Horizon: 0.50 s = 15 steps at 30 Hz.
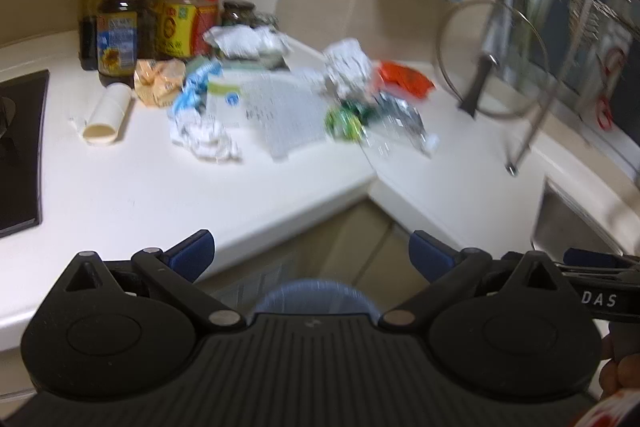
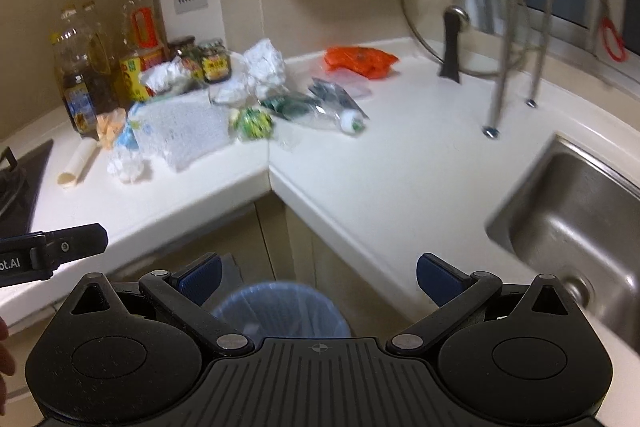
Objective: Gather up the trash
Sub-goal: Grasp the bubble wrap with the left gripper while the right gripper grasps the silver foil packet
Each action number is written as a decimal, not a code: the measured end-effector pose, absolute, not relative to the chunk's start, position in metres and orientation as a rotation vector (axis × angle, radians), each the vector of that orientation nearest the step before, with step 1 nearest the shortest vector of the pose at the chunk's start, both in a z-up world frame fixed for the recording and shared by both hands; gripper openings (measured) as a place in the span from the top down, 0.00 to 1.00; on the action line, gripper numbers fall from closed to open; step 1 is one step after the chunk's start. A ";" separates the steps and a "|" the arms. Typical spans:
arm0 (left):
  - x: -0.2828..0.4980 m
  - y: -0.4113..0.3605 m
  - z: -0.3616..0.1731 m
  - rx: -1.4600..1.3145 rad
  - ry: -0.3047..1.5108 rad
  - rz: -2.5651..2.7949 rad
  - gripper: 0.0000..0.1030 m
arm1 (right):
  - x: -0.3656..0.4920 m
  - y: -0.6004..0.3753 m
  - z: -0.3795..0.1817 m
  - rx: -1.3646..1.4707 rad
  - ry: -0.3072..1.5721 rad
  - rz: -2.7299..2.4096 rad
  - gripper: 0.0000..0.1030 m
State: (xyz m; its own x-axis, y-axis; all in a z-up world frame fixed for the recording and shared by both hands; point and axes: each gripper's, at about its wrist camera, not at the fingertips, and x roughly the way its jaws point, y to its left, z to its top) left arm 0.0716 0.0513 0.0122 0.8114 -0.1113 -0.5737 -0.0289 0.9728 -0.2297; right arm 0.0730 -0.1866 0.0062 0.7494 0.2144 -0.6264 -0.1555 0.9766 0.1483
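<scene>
White countertop (image 2: 360,187) at frame centre bearing scattered trash (image 2: 180,131), blue-lined bin (image 2: 280,311) below; left gripper (image 1: 312,259) and right gripper (image 2: 318,277) both wide open, empty; step judged approach, next a reach to the litter.

Left view: from my left gripper (image 1: 312,255), looking down at the counter (image 1: 140,187) corner, not close.
Right view: from my right gripper (image 2: 318,277), same corner, sink (image 2: 580,211) side.
Both see: the corner trash pile (image 2: 200,123) and bin (image 2: 280,311).

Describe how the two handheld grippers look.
Both match: the left gripper and right gripper have ribbed black plastic bodies, round black side housings, silver pivot pins and blue finger pads. White lettering marks their sides. No cables or sleeves show.
</scene>
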 end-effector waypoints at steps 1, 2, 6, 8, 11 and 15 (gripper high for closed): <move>0.079 0.050 0.013 -0.236 0.608 -0.024 0.00 | 0.084 -0.190 0.006 0.091 0.682 0.222 0.00; 0.087 0.049 0.013 -0.234 0.595 -0.004 0.00 | 0.097 -0.193 0.006 0.092 0.674 0.246 0.00; 0.124 0.036 0.013 -0.216 0.594 0.058 0.00 | 0.153 -0.206 0.006 0.069 0.643 0.352 0.00; 0.142 0.031 0.013 -0.218 0.611 0.092 0.00 | 0.184 -0.213 0.003 0.050 0.641 0.382 0.00; 0.162 0.023 0.011 -0.228 0.630 0.150 0.00 | 0.230 -0.225 -0.004 0.035 0.643 0.430 0.00; 0.179 0.017 0.007 -0.234 0.652 0.239 0.00 | 0.283 -0.239 -0.017 0.002 0.636 0.489 0.01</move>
